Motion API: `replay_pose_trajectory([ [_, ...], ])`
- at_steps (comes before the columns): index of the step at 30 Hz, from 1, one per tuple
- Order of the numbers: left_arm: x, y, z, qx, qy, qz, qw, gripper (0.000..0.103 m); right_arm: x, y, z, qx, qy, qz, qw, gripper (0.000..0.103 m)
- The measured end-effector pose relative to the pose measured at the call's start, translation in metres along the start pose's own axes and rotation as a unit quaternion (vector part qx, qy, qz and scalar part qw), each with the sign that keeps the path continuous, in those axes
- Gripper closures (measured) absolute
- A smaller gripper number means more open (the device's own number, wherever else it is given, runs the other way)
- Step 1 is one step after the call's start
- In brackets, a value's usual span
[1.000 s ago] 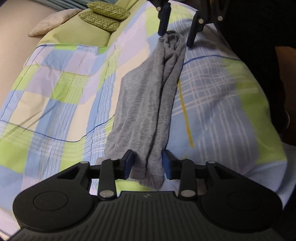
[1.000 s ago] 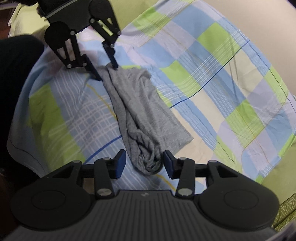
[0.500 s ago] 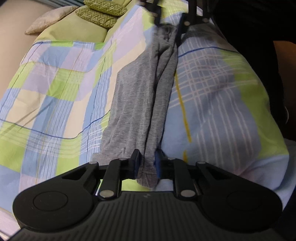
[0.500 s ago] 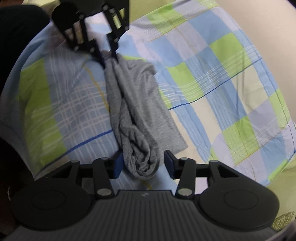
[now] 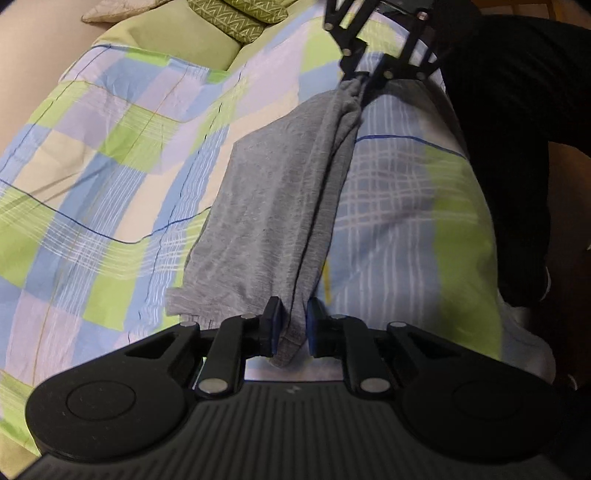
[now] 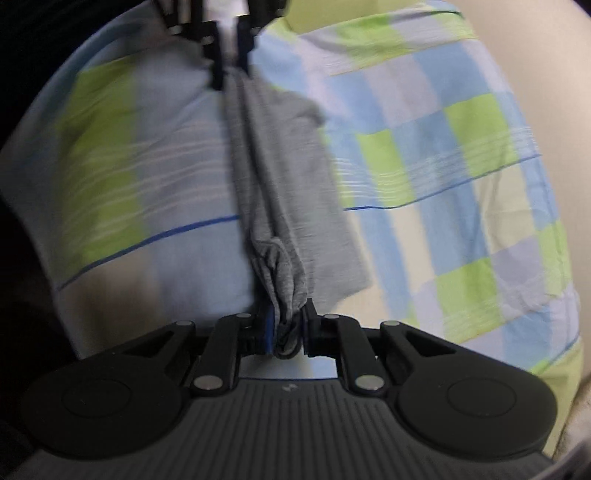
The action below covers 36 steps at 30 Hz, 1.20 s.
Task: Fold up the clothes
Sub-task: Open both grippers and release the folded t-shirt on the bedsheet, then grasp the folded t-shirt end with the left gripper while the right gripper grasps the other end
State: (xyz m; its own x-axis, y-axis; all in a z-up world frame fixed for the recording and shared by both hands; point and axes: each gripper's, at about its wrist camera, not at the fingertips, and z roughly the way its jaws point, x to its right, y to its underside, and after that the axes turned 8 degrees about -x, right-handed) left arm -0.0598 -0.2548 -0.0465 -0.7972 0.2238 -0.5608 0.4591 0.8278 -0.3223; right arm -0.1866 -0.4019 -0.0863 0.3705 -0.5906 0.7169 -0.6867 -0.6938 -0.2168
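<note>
**Q:** so what's the cloth like, and where is it right now?

**Me:** It's a grey garment (image 5: 273, 206), soft heathered jersey knit, kinda thin and floppy. It's lying on the bed, stretched out long between my two claws, with one side bunched into a ropey roll and the other side spread flat in a loose panel with a hemmed edge. Under it is the checked bedsheet (image 5: 110, 177), cotton-looking, squares of lime green, pale blue, lilac and cream with thin dark blue lines, a bit wrinkly.

**Q:** and the claws?

**Me:** My left claw (image 5: 291, 325) is closing, blue pads squeezing the bunched end of the fabric, a little tail poking out below. My right claw (image 6: 287, 330) is clamped tight on the other end, the knit all scrunched into folds between the pads. Each claw shows up at the far end in the other's camera, black linkage bars, pinching the cloth.

**Q:** anything else around?

**Me:** Green zigzag-patterned pillows (image 5: 236, 14) up at the head, on a plain green sheet. Right wrist view's pretty blurry.
</note>
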Motion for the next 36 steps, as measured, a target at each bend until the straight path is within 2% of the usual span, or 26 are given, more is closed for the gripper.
replay_pose_trajectory([
  [5, -0.002, 0.000, -0.005, -0.005, 0.002, -0.026, 0.9996, 0.087, 0.002, 0.004, 0.000, 0.003, -0.001, 0.021, 1.000, 0.090],
  [10, -0.006, 0.009, -0.025, -0.009, 0.014, -0.059, 0.9981, 0.082, 0.011, 0.015, -0.012, -0.007, -0.012, 0.068, 0.998, 0.088],
  [14, -0.020, 0.015, -0.046, 0.014, 0.019, -0.114, 0.9932, 0.082, 0.023, 0.023, -0.030, 0.000, -0.021, 0.125, 0.992, 0.087],
  [16, -0.035, 0.013, -0.051, 0.032, 0.012, -0.149, 0.9882, 0.082, 0.034, 0.027, -0.037, 0.016, -0.033, 0.173, 0.984, 0.087],
  [19, -0.052, 0.004, -0.043, 0.046, -0.003, -0.193, 0.9800, 0.081, 0.052, 0.028, -0.042, 0.051, -0.049, 0.255, 0.964, 0.087],
  [20, -0.058, 0.001, -0.036, 0.044, -0.001, -0.214, 0.9759, 0.081, 0.053, 0.028, -0.041, 0.053, -0.051, 0.262, 0.962, 0.087],
  [22, -0.069, -0.005, -0.020, 0.036, 0.006, -0.246, 0.9685, 0.081, 0.062, 0.022, -0.033, 0.070, -0.067, 0.317, 0.944, 0.086],
  [25, -0.071, -0.009, 0.006, 0.009, 0.031, -0.271, 0.9621, 0.081, 0.063, 0.018, -0.017, 0.070, -0.081, 0.345, 0.933, 0.085],
  [28, -0.063, -0.004, 0.015, -0.013, 0.041, -0.271, 0.9618, 0.081, 0.061, 0.019, 0.009, 0.045, -0.115, 0.378, 0.917, 0.085],
  [31, -0.060, 0.005, 0.013, -0.014, 0.048, -0.287, 0.9567, 0.081, 0.054, 0.027, 0.014, 0.035, -0.131, 0.390, 0.911, 0.085],
  [36, -0.060, 0.005, 0.012, -0.018, 0.046, -0.285, 0.9572, 0.081, 0.054, 0.041, 0.014, 0.027, -0.141, 0.406, 0.902, 0.083],
])
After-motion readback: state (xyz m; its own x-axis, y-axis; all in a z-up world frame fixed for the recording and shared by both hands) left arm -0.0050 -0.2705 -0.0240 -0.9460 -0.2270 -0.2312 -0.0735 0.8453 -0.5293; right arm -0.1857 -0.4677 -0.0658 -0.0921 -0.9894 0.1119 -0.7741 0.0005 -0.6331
